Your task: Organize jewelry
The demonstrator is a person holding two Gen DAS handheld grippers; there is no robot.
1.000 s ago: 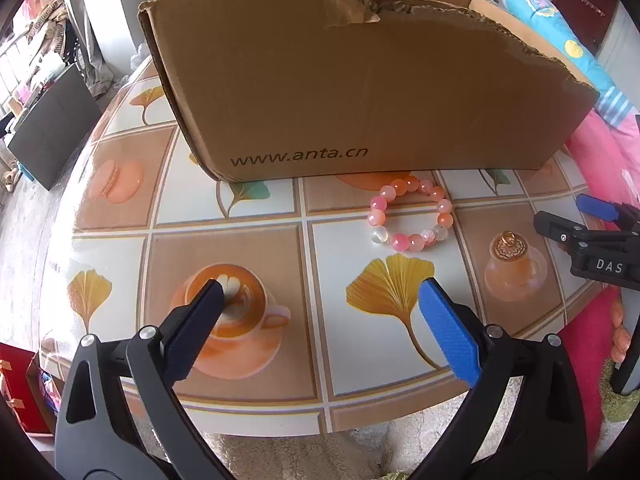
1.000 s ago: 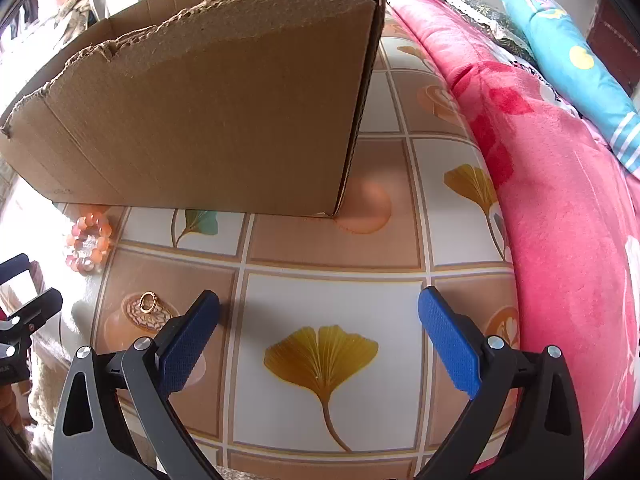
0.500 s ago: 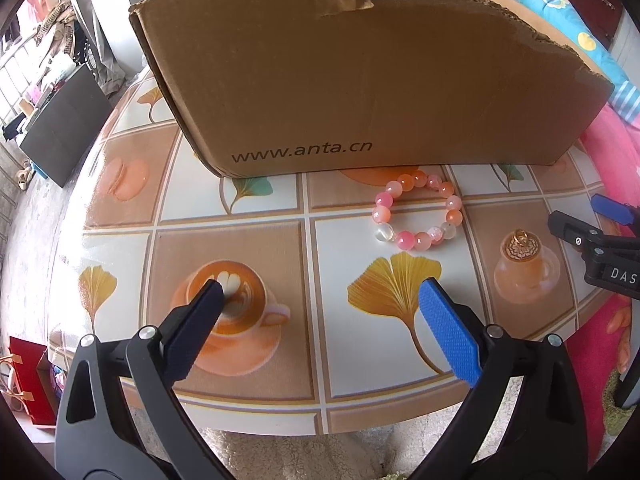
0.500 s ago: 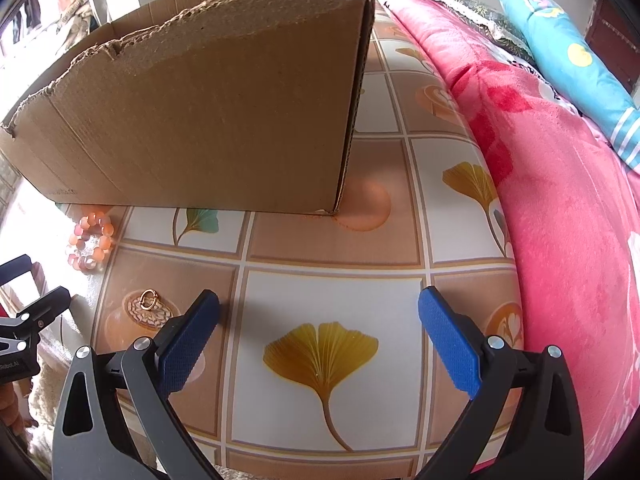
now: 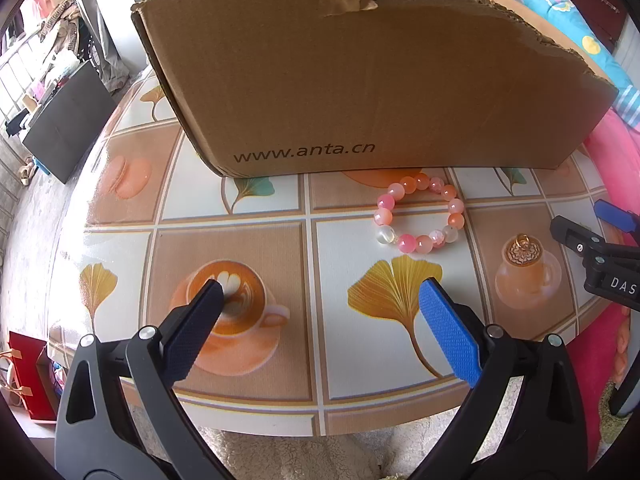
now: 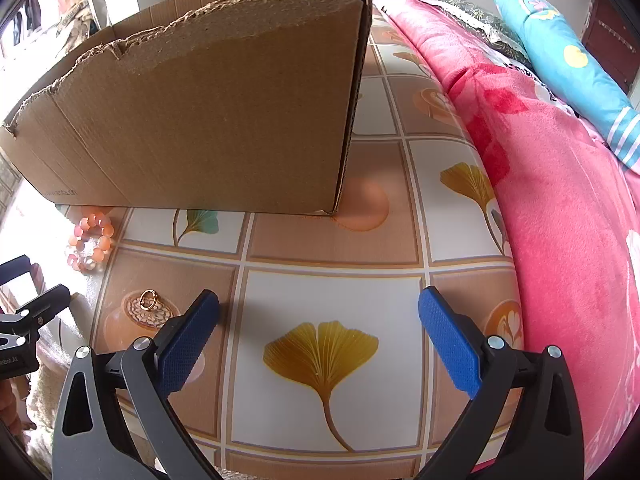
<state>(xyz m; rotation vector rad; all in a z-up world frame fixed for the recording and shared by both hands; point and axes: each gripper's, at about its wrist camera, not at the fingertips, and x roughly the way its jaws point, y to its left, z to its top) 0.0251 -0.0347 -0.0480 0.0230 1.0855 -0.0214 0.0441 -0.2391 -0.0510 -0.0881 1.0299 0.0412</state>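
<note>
Tiled, leaf-print table (image 5: 240, 216), torn cardboard box (image 5: 360, 92) mid-table, pink blanket (image 6: 560, 200) along right edge. Bead bracelet (image 5: 420, 216) just before box; gold ring (image 6: 149, 300) nearer front edge. Left gripper (image 5: 320, 328) and right gripper (image 6: 318, 336) spread wide, empty.

1. Our left gripper (image 5: 320, 322) has two black plastic arms with triangular cut-outs, each tipped with a blue textured pad (image 5: 450, 332).
2. Silver screws (image 5: 494, 332) fasten the pads just behind the blue.
3. Our right gripper (image 6: 319, 338) is built the same: black arms, blue pads, silver screws.
4. Seen from the left wrist, its black body carries white letters "DAS" (image 5: 622, 286).
</note>
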